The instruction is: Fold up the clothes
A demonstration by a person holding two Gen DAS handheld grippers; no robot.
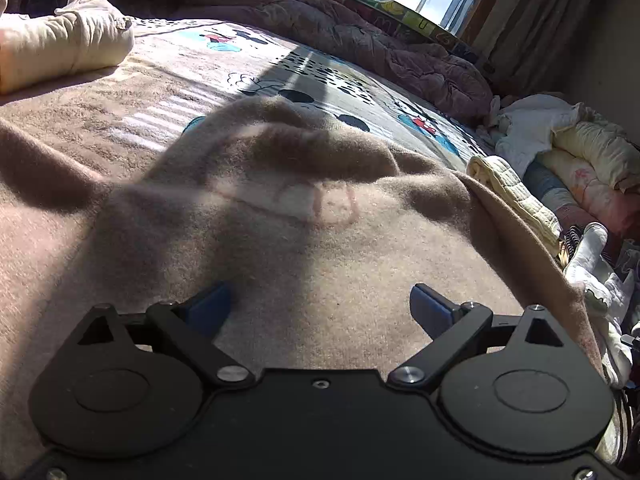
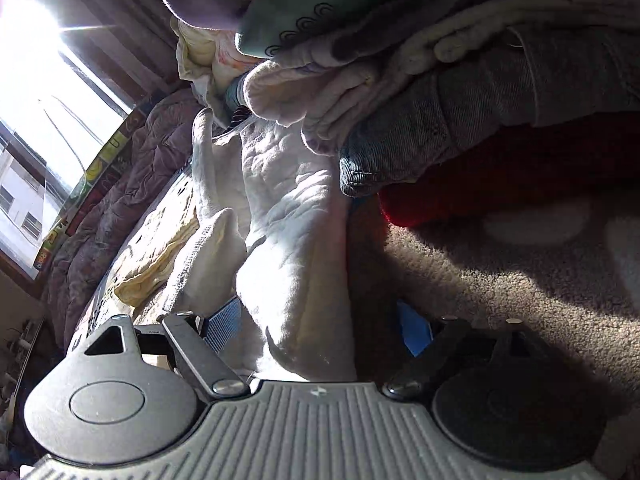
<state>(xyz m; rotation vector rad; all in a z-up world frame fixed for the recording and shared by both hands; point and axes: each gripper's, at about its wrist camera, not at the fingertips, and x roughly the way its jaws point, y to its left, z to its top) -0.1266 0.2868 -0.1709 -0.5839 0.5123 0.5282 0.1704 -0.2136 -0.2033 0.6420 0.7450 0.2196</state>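
From my left gripper (image 1: 320,304), fingers spread and empty, a tan fleece garment (image 1: 304,216) lies bunched on the bed (image 1: 80,128), its folded ridge running left to right. A cream roll (image 1: 60,44) sits far left; open blanket lies between. A laundry pile (image 1: 560,160) crowds the right edge. My right gripper (image 2: 320,326), fingers parted, straddles a white garment (image 2: 292,216) stretching away; stacked clothes (image 2: 480,92) crowd its right.
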